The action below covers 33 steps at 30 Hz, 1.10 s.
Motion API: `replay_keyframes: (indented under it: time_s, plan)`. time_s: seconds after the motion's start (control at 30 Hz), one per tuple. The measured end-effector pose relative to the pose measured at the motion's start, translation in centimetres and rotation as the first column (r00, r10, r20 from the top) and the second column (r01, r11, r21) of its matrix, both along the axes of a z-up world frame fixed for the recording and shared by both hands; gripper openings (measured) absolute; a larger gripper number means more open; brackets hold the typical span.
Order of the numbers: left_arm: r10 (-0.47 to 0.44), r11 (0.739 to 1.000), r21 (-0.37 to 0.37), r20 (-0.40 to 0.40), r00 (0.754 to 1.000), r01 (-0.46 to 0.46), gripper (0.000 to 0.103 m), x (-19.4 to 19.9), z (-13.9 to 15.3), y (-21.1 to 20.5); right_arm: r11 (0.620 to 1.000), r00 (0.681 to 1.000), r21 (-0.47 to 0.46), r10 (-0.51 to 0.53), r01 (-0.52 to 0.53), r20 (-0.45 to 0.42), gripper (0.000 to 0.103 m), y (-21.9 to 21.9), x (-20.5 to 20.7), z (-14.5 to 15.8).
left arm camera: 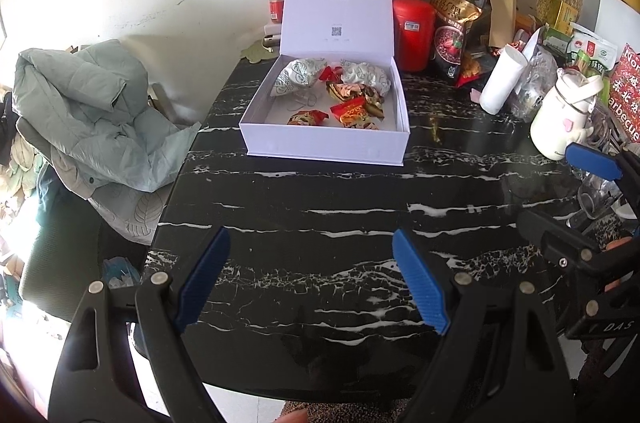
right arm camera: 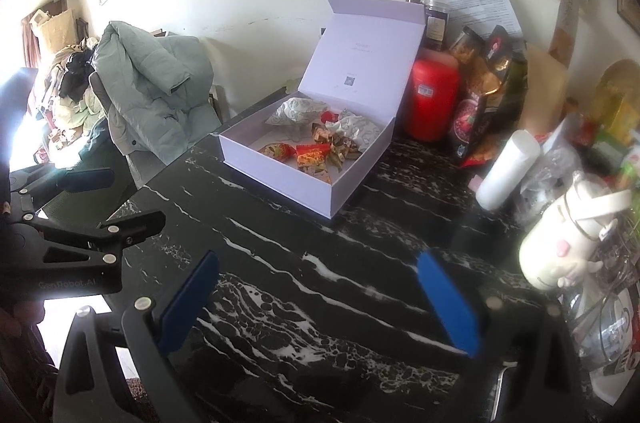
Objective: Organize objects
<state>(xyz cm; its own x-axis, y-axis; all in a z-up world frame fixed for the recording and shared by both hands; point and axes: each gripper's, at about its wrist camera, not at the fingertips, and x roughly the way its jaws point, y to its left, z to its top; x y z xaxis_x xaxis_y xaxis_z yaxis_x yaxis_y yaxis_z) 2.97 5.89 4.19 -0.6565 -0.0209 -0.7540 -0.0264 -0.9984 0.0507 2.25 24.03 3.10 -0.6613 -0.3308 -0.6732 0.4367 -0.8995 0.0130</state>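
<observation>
An open white box (left arm camera: 320,145) with its lid up stands on the black marble table (left arm camera: 320,207); it also shows in the right wrist view (right arm camera: 280,171). Inside lie several red and gold wrapped candies (left arm camera: 352,111) (right arm camera: 312,155) and two crumpled patterned white wrappers (left arm camera: 296,75) (right arm camera: 296,109). My left gripper (left arm camera: 312,279) is open and empty over the table, well short of the box. My right gripper (right arm camera: 316,303) is open and empty, also short of the box, and shows at the right edge of the left wrist view (left arm camera: 592,163).
Clutter lines the back right: a red canister (left arm camera: 414,31) (right arm camera: 434,103), a black snack bag (left arm camera: 460,19), a white paper roll (left arm camera: 502,79) (right arm camera: 508,169), a white bottle (left arm camera: 560,115) (right arm camera: 560,243). A grey-green jacket (left arm camera: 88,111) (right arm camera: 152,91) lies on a chair at the left.
</observation>
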Motion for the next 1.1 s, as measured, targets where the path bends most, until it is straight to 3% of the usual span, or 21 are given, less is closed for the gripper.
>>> replay_keyframes:
  time_s: [1.1]
  plan:
    - [0.016, 1.0, 0.011, -0.028, 0.999, -0.016, 0.083, -0.2, 1.2, -0.8, 1.0, 1.0, 0.013, 0.008, -0.008, 0.0, 0.101, -1.2, -1.1, 0.6]
